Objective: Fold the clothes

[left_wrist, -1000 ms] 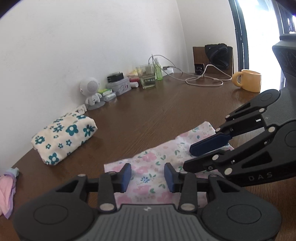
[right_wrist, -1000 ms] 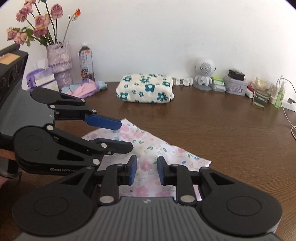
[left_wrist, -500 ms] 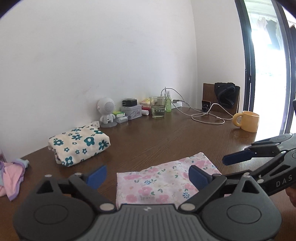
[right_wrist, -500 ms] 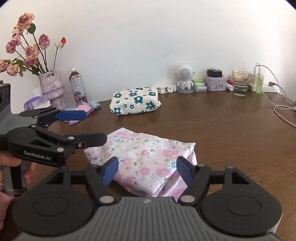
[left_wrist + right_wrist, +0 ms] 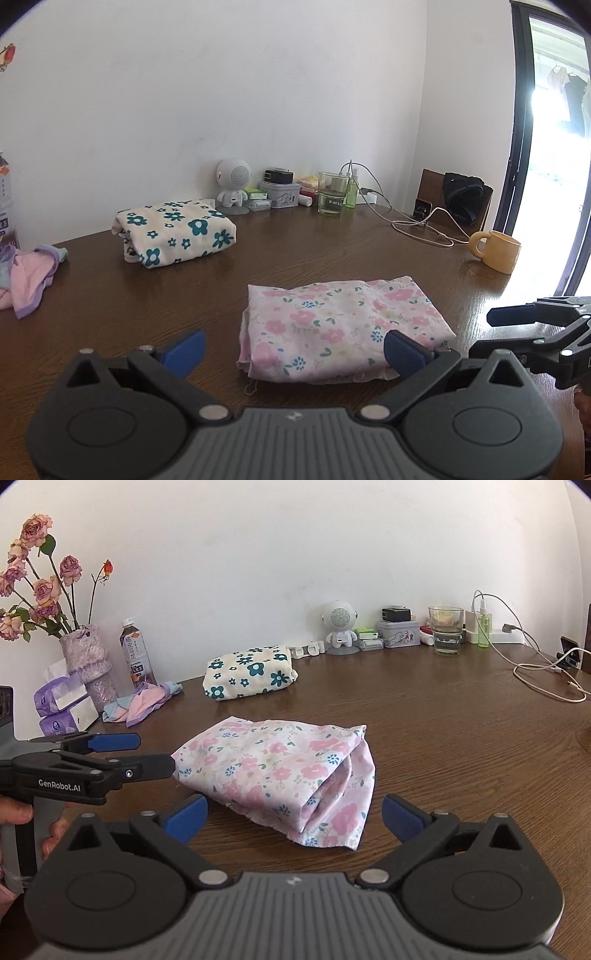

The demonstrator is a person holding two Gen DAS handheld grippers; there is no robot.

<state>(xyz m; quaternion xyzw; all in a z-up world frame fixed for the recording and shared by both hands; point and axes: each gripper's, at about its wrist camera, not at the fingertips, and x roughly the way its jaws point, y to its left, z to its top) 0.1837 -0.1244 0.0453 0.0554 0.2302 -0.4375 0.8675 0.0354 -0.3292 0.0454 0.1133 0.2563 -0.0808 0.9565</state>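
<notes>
Left gripper [image 5: 293, 352]: jaws opening, wide, nothing gripped | right gripper [image 5: 295, 814]: jaws opening, wide, nothing gripped | folded pink floral cloth [image 5: 280, 771]: flat on table [image 5: 461, 720], just ahead of both fingertip pairs, untouched | blue-flowered folded bundle [image 5: 173, 232]: farther beyond.

Bright daylight glares from the doorway [image 5: 554, 147]; fisheye-warped edges.

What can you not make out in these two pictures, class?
- Bottle label: right wrist view, print too small to read.
- Pink cloth's near right corner: left wrist view, behind a fingertip.
- Bottle: left wrist view, cut by the left edge.
- Glass's contents: unclear.
</notes>
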